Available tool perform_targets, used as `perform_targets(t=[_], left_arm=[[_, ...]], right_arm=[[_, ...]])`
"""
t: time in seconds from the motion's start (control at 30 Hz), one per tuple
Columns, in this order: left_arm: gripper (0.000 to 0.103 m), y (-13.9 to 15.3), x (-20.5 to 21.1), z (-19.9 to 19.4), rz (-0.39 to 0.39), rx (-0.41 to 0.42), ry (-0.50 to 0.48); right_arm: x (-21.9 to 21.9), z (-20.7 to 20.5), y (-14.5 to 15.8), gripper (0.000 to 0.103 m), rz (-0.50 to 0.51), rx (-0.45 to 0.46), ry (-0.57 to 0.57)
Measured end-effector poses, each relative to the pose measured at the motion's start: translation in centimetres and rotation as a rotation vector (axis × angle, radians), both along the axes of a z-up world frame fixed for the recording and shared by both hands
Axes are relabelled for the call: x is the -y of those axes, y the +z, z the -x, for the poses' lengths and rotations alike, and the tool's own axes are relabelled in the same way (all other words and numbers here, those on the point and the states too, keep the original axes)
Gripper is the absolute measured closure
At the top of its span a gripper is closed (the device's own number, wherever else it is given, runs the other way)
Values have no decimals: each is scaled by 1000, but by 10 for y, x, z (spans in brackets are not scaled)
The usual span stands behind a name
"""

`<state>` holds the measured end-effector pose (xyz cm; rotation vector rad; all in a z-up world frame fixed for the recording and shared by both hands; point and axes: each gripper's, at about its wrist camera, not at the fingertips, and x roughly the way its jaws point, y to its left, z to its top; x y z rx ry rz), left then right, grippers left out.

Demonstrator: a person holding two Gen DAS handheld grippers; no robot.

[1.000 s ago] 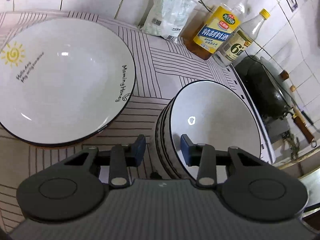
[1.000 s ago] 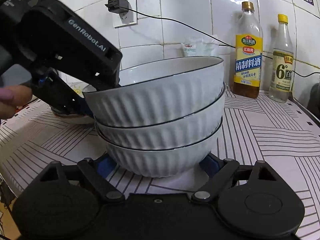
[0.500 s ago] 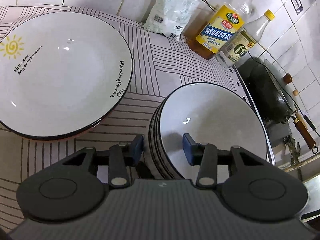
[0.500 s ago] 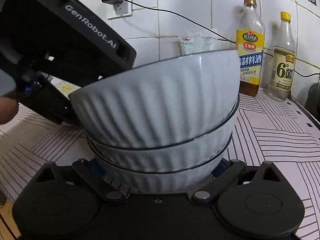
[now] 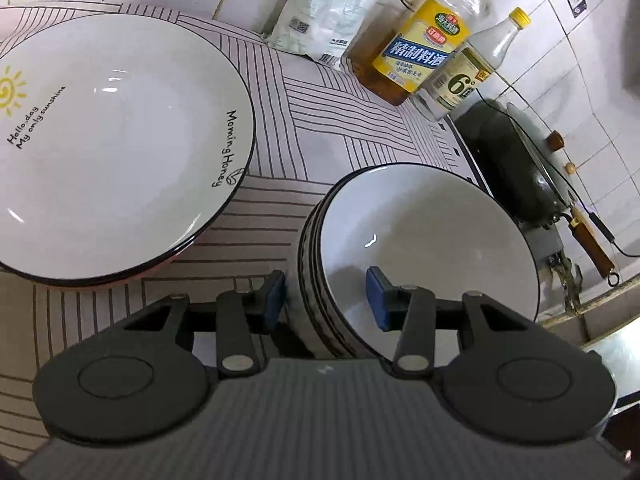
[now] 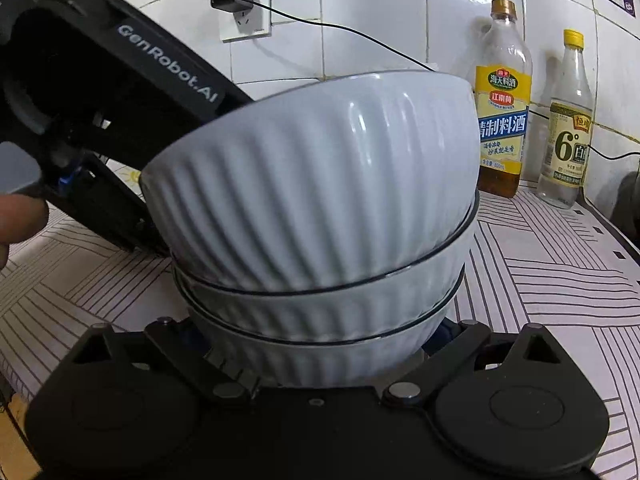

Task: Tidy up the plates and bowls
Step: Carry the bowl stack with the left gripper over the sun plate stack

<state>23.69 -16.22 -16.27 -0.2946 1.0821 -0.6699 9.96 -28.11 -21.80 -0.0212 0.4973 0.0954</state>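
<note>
Three white ribbed bowls with dark rims are stacked (image 6: 320, 240) on the striped counter; the stack also shows from above in the left wrist view (image 5: 424, 240). My left gripper (image 5: 326, 298) is open and straddles the near rim of the stack, one pad outside and one inside the top bowl. The top bowl (image 6: 316, 168) sits tilted in the stack. My right gripper (image 6: 320, 340) is open, its fingers on either side of the bottom bowl's base. A stack of large white plates (image 5: 112, 136) with a sun drawing lies to the left.
Two bottles (image 5: 420, 48) (image 5: 464, 76) and a white bag (image 5: 320, 12) stand against the tiled wall. A dark wok (image 5: 516, 160) sits on the stove at right. A wall socket with a charger (image 6: 236, 4) and its cable are behind the bowls.
The right gripper moved closer to the bowl stack, its fingers now around the base. The left gripper stayed open over the rim while the top bowl settled lower into the stack.
</note>
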Motion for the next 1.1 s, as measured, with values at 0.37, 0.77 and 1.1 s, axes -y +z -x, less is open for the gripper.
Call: perform_targets(t=[0.37,0.77,1.1], left_arm=[[61,20,-2,15,-11,42,-51],[61,66,-39,24,34,116,-41],[61,95,-97,1,10,161,76]], right_arm=[[3,9,14,4,-28,23,-22],[-12,5,59,4,21,92,50],[-51,-39,83,4,-2,138,135]])
